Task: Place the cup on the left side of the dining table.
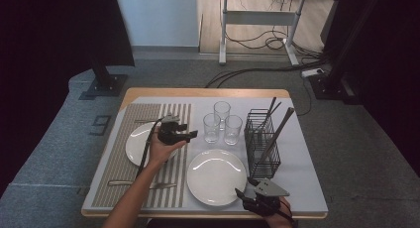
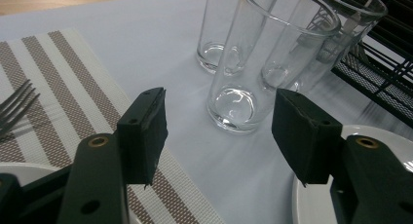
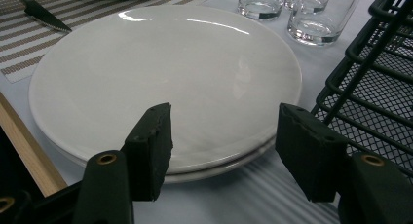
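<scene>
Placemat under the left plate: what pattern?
The placemat has brown and off-white stripes in a woven texture. The left gripper view shows it best.

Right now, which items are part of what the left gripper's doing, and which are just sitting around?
In play:
- left gripper, jaws open
- nearest glass, lined up between the jaws, untouched

Idle:
- two other glasses
- stacked white plates
- wire basket
- fork
- knife
- right gripper, open
</scene>
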Action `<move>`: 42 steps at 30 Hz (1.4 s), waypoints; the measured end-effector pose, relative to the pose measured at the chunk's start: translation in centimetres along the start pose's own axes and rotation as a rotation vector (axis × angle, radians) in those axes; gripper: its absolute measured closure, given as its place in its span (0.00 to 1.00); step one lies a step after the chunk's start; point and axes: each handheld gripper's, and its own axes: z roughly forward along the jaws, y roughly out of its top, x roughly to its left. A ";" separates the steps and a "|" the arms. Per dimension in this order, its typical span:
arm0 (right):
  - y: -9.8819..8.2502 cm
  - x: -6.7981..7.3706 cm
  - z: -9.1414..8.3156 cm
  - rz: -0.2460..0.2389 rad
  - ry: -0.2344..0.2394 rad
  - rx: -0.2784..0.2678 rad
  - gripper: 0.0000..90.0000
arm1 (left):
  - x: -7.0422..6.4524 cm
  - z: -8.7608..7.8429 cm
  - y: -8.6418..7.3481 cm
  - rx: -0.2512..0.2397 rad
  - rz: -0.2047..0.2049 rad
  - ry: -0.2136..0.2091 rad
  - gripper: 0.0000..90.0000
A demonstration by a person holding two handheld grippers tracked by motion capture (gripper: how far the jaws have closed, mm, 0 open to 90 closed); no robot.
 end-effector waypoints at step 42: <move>-0.1 0.0 0.0 0.003 -0.002 0.003 0.43 | -1.3 1.6 0.7 0.002 0.024 -0.019 0.40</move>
